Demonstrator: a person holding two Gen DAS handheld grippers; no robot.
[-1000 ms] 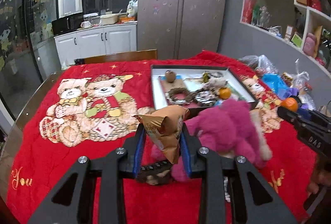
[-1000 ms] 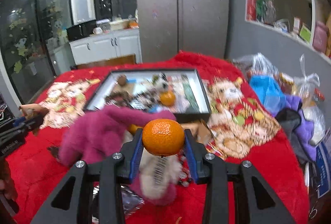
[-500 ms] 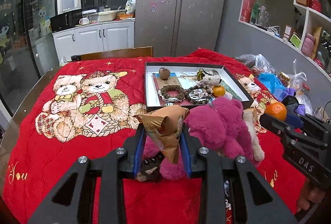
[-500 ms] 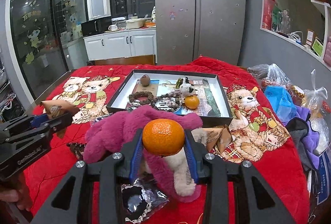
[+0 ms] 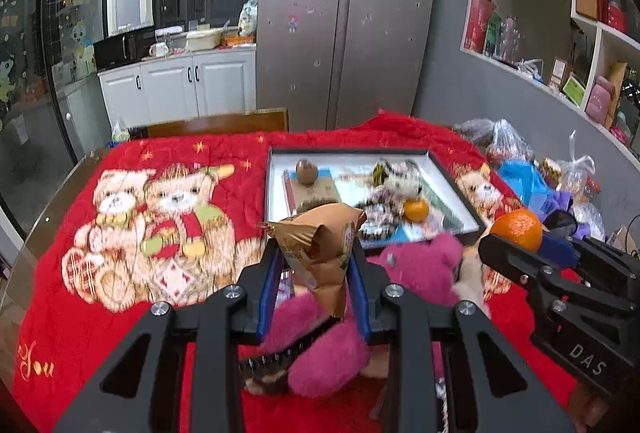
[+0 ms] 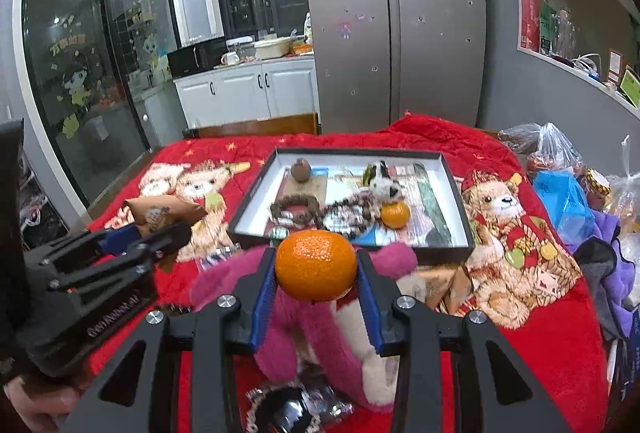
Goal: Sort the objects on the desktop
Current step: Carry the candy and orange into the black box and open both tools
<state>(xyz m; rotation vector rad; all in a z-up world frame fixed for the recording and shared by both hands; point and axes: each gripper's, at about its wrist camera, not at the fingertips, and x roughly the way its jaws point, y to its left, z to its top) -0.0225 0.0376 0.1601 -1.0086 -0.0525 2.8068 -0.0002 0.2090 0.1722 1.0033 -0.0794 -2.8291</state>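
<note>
Left gripper (image 5: 316, 265): nearest in the left wrist view, its blue-padded jaws clamped on a brown pyramid-shaped snack packet (image 5: 324, 245), pads pressed to both its sides; the packet stands clear above the table.
Right gripper (image 6: 316, 269): jaws closed on a mandarin orange (image 6: 316, 265), one pad on each side of the fruit, which is held up off the table.
Each seen from the other: in the left wrist view the right gripper enters from the right edge with the orange at its tip; in the right wrist view the left gripper comes in from the left edge with the packet at its tip.
Hand: part of a hand (image 6: 36, 405) shows under the left gripper's body at the lower left of the right wrist view.
Just below the grippers: a pink plush toy (image 6: 320, 337) with cream belly lies on the red bear-print blanket (image 5: 120, 233); a shiny dark wrapper (image 6: 296, 409) lies beside it at the near edge.
Middle distance: a shallow black-rimmed tray (image 6: 256, 193) on the blanket holds a second orange (image 6: 395, 215), a brown round object (image 6: 301, 169), bead bracelets (image 6: 296, 211) and a small black-and-white plush (image 6: 384, 185).
Right side: plastic bags (image 6: 560, 169) and purple cloth (image 6: 612, 257) piled by the table edge.
Far: a wooden chair back (image 5: 218, 123), white cabinets (image 5: 180, 85), a steel double-door fridge (image 5: 344, 17).
</note>
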